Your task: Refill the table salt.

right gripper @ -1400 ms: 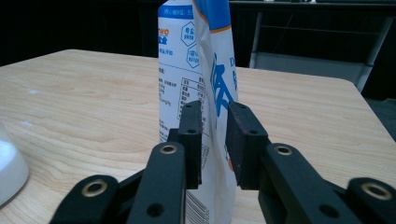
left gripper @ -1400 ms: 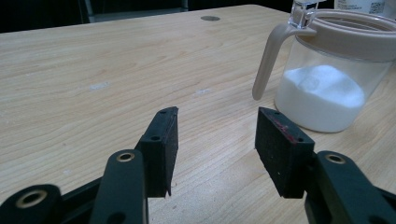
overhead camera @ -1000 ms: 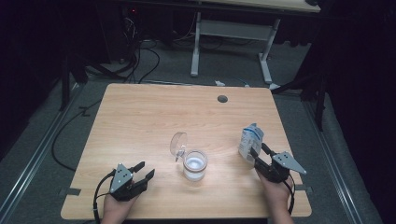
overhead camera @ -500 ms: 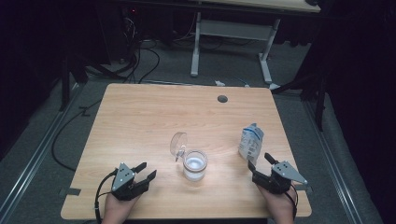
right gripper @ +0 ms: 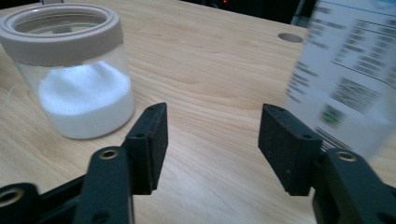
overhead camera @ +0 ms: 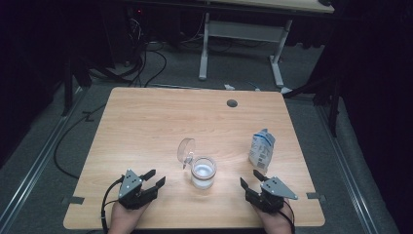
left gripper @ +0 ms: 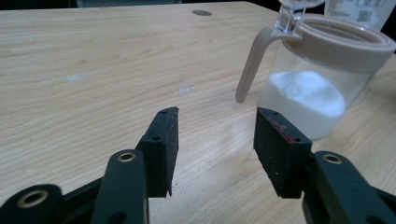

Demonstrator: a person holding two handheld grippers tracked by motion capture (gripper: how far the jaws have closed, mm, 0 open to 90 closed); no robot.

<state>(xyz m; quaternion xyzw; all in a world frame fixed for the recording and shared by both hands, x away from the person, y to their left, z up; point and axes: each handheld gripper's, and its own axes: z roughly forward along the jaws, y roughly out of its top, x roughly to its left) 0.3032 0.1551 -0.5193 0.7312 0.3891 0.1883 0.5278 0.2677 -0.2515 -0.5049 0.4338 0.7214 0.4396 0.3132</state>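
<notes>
While both grippers rest at near table edge: left gripper (overhead camera: 155,178) jaws apart, just closing slightly, nothing between. Right gripper (overhead camera: 249,181) jaws apart, just closing slightly, nothing between. Jar (overhead camera: 203,172), lid flipped up, white powder inside, stands between grippers. Pouch (overhead camera: 261,149) upright beyond right gripper, untouched.

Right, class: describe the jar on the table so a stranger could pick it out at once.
Start at the wooden table and look to its near middle, between the two grippers. There stands the clear jar, partly filled with white powder, its lid flipped open. Unlike the blue-and-white pouch beside it, it is transparent.
</notes>
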